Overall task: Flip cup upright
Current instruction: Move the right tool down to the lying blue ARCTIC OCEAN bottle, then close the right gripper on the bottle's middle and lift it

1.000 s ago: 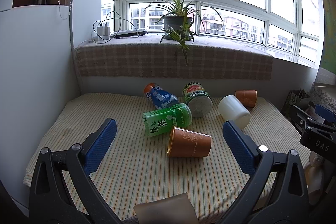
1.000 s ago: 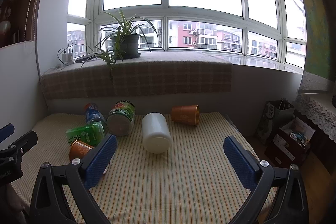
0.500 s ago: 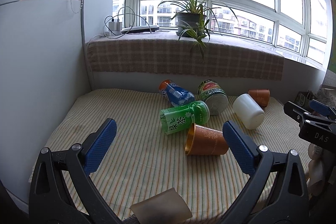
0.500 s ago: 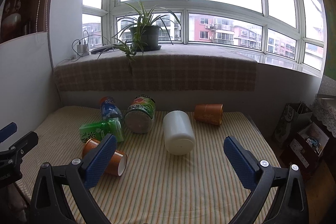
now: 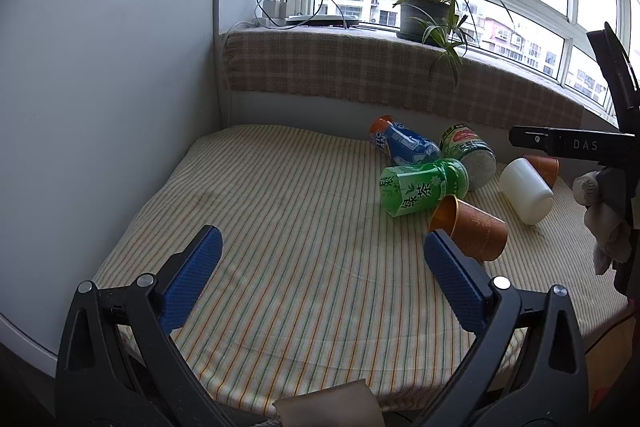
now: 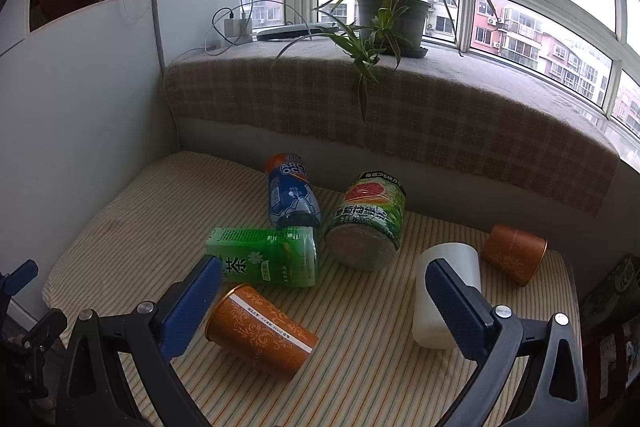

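An orange patterned cup (image 6: 262, 331) lies on its side on the striped table (image 6: 380, 379); it also shows in the left wrist view (image 5: 470, 229). A second orange cup (image 6: 514, 253) lies at the back right. A white cup (image 6: 440, 281) lies on its side too. My right gripper (image 6: 324, 299) is open and empty, just above the near orange cup. My left gripper (image 5: 320, 271) is open and empty, left of that cup. The right gripper (image 5: 572, 145) shows at the right edge of the left wrist view.
A green tea bottle (image 6: 264, 261), a blue bottle (image 6: 290, 193) and a green jar (image 6: 368, 223) lie on their sides in the middle. A white wall (image 5: 100, 87) stands at the left. A potted plant (image 6: 390, 15) sits on the cloth-covered sill behind.
Both views have swung left. The right gripper has moved forward and left, over the near orange cup. Both grippers stay open.
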Tool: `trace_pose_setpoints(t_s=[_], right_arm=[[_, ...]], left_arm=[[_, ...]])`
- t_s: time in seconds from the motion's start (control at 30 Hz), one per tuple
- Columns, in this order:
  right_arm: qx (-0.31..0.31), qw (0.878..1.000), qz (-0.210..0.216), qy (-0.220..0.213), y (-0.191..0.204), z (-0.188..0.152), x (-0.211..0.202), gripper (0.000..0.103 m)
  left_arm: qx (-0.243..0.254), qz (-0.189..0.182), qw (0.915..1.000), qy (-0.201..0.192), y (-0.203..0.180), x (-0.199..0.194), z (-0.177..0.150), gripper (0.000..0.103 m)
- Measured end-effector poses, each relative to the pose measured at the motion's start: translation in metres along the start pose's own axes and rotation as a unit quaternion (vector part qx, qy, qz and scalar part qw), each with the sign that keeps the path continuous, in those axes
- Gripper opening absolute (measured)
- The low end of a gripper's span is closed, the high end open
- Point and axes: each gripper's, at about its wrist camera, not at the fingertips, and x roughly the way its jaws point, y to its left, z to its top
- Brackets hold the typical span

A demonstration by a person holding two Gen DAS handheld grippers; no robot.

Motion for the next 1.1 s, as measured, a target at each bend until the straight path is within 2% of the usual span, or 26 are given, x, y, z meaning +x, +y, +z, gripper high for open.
trace_pose_setpoints(t_s=[0.27, 0.37, 0.57, 0.73, 0.83, 1.1], right_arm=[[-0.054, 0.996, 0.022, 0.07, 0.031, 0.045, 0.074, 0.098], [-0.053, 0.993, 0.025, 0.104, 0.038, 0.056, 0.107, 0.094], [-0.053, 0.987, 0.017, 0.152, 0.047, 0.074, 0.162, 0.093], [-0.062, 0.98, 0.011, 0.189, 0.054, 0.081, 0.195, 0.09], [-0.079, 0.976, -0.004, 0.204, 0.06, 0.08, 0.208, 0.09], [-0.078, 0.967, -0.011, 0.242, 0.066, 0.078, 0.238, 0.087]], left_arm=[[-0.029, 0.025, 0.9992, 0.013, 0.033, -0.001, -0.008, 0.102], [-0.037, 0.032, 0.9987, 0.014, 0.043, -0.003, -0.01, 0.102], [-0.052, 0.045, 0.9975, 0.014, 0.061, -0.007, -0.009, 0.102], [-0.062, 0.055, 0.9965, 0.014, 0.073, -0.008, -0.01, 0.102], [-0.066, 0.058, 0.996, 0.016, 0.078, -0.007, -0.01, 0.102], [-0.065, 0.058, 0.996, 0.017, 0.08, -0.008, -0.01, 0.102]])
